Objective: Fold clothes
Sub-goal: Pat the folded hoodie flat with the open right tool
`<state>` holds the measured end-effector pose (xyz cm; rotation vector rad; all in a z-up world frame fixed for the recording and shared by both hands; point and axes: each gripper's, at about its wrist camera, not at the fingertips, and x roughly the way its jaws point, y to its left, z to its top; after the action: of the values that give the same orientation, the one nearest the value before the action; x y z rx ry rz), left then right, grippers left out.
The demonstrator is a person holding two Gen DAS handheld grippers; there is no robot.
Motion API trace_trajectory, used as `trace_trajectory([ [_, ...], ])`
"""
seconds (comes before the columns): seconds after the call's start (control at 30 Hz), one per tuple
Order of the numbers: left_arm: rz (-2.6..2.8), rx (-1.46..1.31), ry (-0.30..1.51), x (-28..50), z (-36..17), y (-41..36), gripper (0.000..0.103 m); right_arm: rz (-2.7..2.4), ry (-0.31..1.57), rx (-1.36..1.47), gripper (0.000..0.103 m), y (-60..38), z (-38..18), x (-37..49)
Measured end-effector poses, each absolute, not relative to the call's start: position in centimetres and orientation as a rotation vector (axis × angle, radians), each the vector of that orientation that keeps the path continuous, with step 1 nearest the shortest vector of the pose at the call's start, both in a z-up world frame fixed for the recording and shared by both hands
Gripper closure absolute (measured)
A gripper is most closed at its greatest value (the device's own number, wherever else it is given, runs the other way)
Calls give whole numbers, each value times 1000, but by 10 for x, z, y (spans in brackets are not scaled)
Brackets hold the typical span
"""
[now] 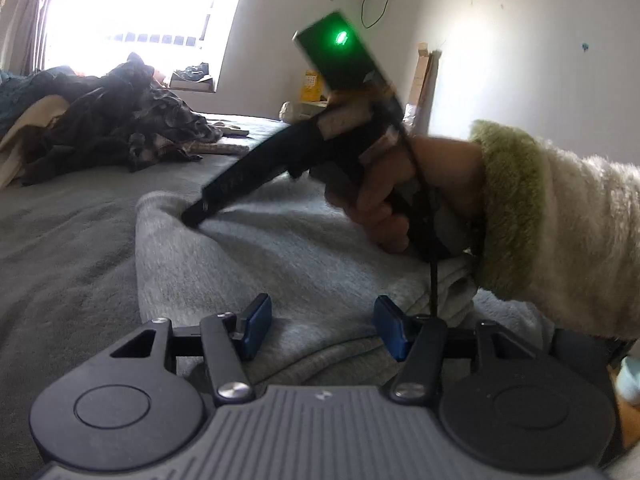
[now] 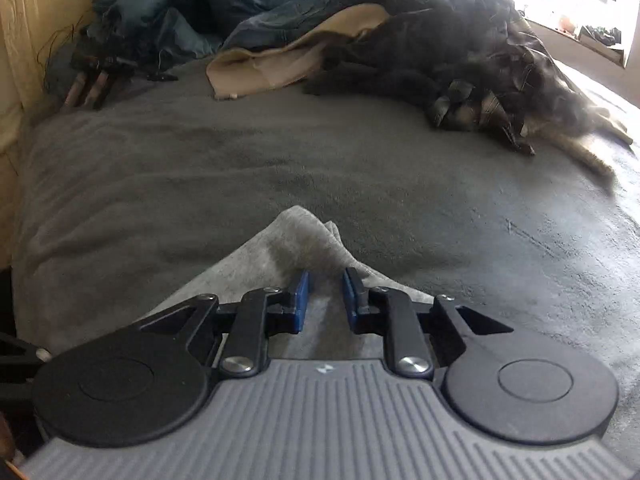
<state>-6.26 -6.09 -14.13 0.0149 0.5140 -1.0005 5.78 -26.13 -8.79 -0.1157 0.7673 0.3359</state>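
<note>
The right gripper [image 2: 325, 294], angled down, pinches a fold of the grey garment [image 1: 280, 256]. The left gripper [image 1: 318, 326] hovers low over it, jaws apart and empty.

Left gripper [image 1: 318, 330]: my blue pads on black linkage arms, silver screws, two round black discs, ribbed grey housing along the lower frame.
Right gripper [image 2: 325, 299]: same build, blue pads, black arms, silver screws, small white mark on the grey ribs.
Right-gripper top: green-lit dark box, upper centre of the left view.
Sleeve [image 1: 560, 232]: fluffy cream, green plush cuff, right side.
Cable: thin, black, hanging beside my hand [image 1: 384, 200].
</note>
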Motion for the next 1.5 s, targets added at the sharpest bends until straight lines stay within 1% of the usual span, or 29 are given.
trace_trajectory([
  [0.07, -1008, 13, 508, -63, -142, -60, 45, 336, 741, -106, 83, -257, -67, 50],
  [0.13, -1011, 15, 499, -63, -143, -59, 45, 403, 706, -106, 84, -247, -56, 47],
  [0.33, -982, 13, 508, -63, -143, -61, 45, 425, 789, -111, 86, -235, -101, 88],
  [0.4, -993, -7, 519, -61, -141, -60, 45, 419, 779, -62, 86, -238, -96, 88],
  [0.63, -996, -108, 537, -56, -126, -38, 47, 330, 708, -45, 84, -262, -37, 26],
  [0.7, -988, -151, 559, -52, -123, -28, 47, 268, 707, -23, 84, -280, -34, 10],
  [0.8, -971, -138, 616, -49, -131, -30, 47, 146, 754, 11, 83, -310, -51, -7],
  [0.87, -971, -110, 607, -53, -134, -33, 46, 64, 798, 31, 84, -328, -79, -13],
  [0.9, -969, -92, 601, -57, -133, -34, 46, 68, 779, 70, 84, -336, -86, -18],
  [0.97, -958, -60, 597, -60, -128, -33, 47, 55, 745, 138, 84, -342, -79, -29],
  [1.1, -953, -66, 607, -66, -118, -25, 46, 87, 635, 138, 83, -337, -43, -71],
  [1.17, -929, -24, 633, -70, -118, -31, 46, 131, 612, 142, 83, -330, -36, -96],
  [1.27, -902, 29, 653, -71, -113, -42, 45, 156, 664, 133, 82, -320, -53, -118],
  [1.33, -888, 55, 681, -68, -107, -52, 45, 116, 728, 98, 82, -313, -79, -121],
  [1.4, -857, 73, 707, -65, -98, -59, 46, 91, 703, 76, 82, -308, -87, -127],
  [1.5, -824, 86, 700, -68, -83, -67, 46, 80, 616, 108, 82, -306, -64, -140],
])
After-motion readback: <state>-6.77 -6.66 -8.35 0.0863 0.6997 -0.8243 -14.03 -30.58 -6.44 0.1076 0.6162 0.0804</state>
